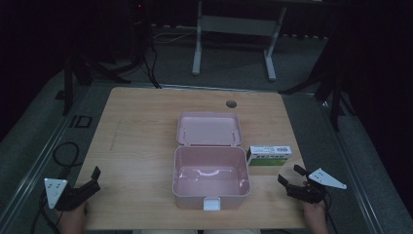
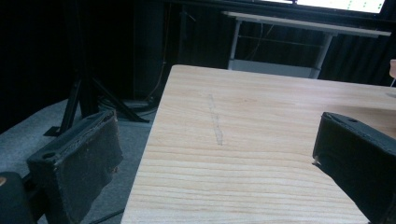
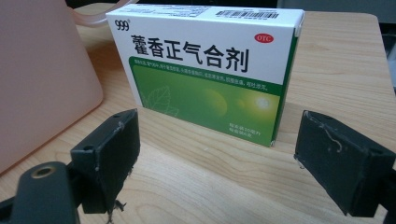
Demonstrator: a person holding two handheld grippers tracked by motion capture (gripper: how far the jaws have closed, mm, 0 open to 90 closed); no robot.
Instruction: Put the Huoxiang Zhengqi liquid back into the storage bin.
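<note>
"999", "OTC" on medicine box [image 3: 205,70]

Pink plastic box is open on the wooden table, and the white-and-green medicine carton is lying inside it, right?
Not quite. The pink plastic box is open, but the white-and-green medicine carton stands on the wooden table beside the box, outside it, as the high view shows.

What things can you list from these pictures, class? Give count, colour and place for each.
table: one, light wood, centre of the high view
lunch box: one, pink, lid open, mid-table
medicine box: one, white and green, standing just right of the lunch box
desk frame: one, pale grey, floor beyond the table
left gripper: one, black, fingers open, near left edge
right gripper: one, black, fingers open, facing the medicine box
</note>
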